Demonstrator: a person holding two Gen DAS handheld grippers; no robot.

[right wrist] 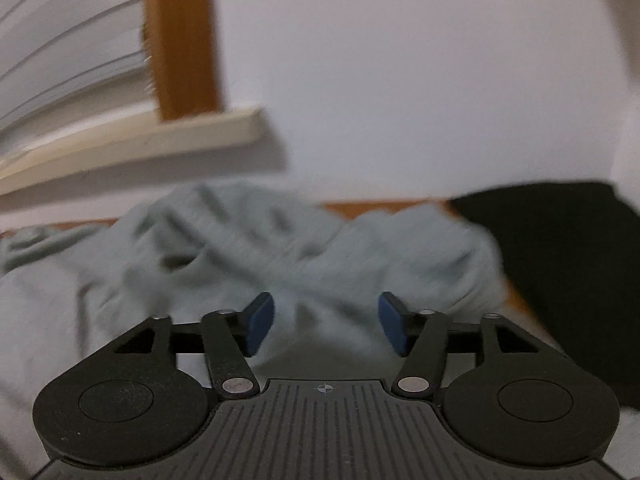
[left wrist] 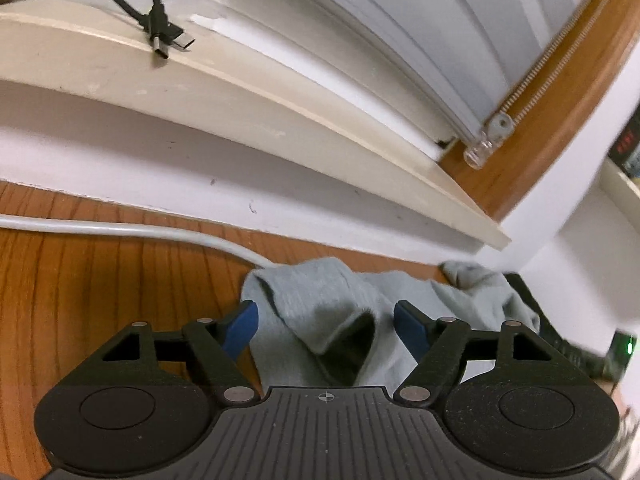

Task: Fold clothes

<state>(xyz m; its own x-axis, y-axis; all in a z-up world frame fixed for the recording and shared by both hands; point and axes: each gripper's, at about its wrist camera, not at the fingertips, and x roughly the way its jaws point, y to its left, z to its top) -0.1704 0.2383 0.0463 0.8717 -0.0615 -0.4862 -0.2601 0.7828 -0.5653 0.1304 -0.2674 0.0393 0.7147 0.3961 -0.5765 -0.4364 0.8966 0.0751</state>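
On the wooden table (left wrist: 100, 280), pushed up near the white wall under the cream sill (left wrist: 240, 92), lies one crumpled grey garment (left wrist: 320, 300) — rumpled, with folds standing up and nothing yet laid flat. The left gripper (left wrist: 326, 322) hangs over its near edge with jaws apart, cloth showing between the blue pads (left wrist: 242, 326) but not pinched. The right gripper (right wrist: 326, 322) is likewise spread wide above the bunched middle of the cloth, holding nothing; its view is smeared with blur. By my reading this is the start of a fold: neither tool has a hold, and the next move calls for each to find an edge or corner, close on it, and draw the cloth out flat. Counted: one grey garment, two grippers, one white cable (left wrist: 120, 230) along the table, one black charging cable (left wrist: 160, 28) on the sill, and one dark mass (right wrist: 560, 272) beside the garment — what it is, I cannot tell.
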